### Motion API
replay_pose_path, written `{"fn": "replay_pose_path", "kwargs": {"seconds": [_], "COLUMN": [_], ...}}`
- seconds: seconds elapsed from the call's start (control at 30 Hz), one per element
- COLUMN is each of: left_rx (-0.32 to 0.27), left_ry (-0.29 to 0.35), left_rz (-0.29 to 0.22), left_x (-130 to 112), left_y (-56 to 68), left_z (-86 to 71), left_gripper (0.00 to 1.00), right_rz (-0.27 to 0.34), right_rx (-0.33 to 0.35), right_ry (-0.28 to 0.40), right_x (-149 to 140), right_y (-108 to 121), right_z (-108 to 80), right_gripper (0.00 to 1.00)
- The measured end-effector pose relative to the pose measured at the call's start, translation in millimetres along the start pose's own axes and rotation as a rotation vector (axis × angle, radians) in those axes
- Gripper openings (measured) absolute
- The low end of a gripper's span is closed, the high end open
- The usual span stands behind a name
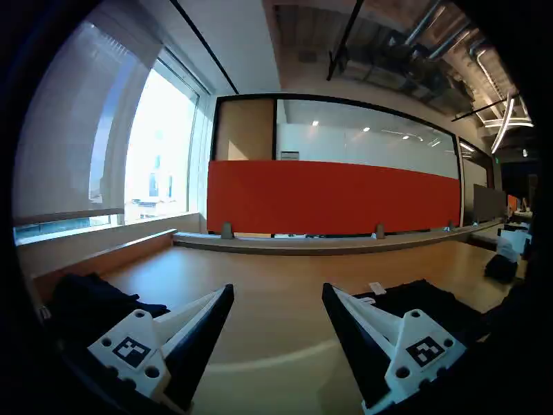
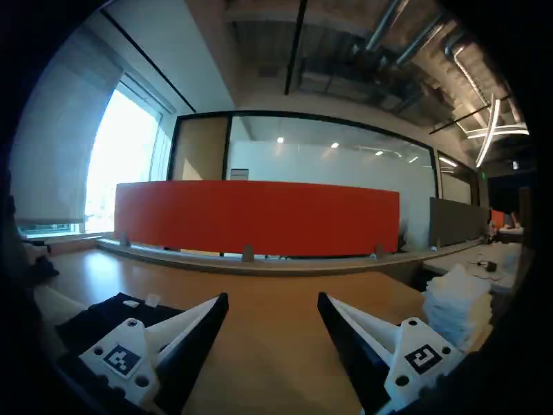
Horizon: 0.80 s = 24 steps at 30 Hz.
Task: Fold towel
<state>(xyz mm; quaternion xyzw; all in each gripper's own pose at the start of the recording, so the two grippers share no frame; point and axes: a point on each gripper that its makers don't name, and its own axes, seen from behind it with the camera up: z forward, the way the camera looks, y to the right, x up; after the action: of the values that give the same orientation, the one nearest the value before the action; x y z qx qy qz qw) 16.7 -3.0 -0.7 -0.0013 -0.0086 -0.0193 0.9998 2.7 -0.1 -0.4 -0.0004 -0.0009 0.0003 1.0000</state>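
My left gripper (image 1: pixel 278 294) is open, low over the wooden table (image 1: pixel 276 277), with nothing between its fingers. A black towel (image 1: pixel 428 301) with a white tag lies on the table behind its right finger. More black cloth (image 1: pixel 90 297) is bunched at the far left behind the left finger. My right gripper (image 2: pixel 273 301) is also open with nothing between its fingers. In the right gripper view the black towel (image 2: pixel 117 311) with white tags lies behind the left finger. A stack of folded white towels (image 2: pixel 460 304) stands at the right.
An orange divider panel (image 1: pixel 332 197) runs along the table's far edge, also seen as the orange panel (image 2: pixel 256 218). A bright window (image 1: pixel 155 152) is at the left. A dark bundle (image 1: pixel 501 266) lies at the far right of the table.
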Motion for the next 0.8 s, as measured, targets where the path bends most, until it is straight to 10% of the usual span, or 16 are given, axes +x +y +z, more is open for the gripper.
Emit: {"fn": "replay_pose_path", "kwargs": {"seconds": [0.8], "left_rx": [-0.078], "left_ry": [-0.076], "left_rz": [0.071], "left_x": [141.8], "left_y": [26.4], "left_z": [-10.1], "left_gripper": [0.94], "right_rz": [-0.002], "right_rx": [-0.002], "right_ry": [-0.052], "right_x": [120.0], "right_y": [2.8], "right_z": [-15.6], "right_gripper": [1.00]}}
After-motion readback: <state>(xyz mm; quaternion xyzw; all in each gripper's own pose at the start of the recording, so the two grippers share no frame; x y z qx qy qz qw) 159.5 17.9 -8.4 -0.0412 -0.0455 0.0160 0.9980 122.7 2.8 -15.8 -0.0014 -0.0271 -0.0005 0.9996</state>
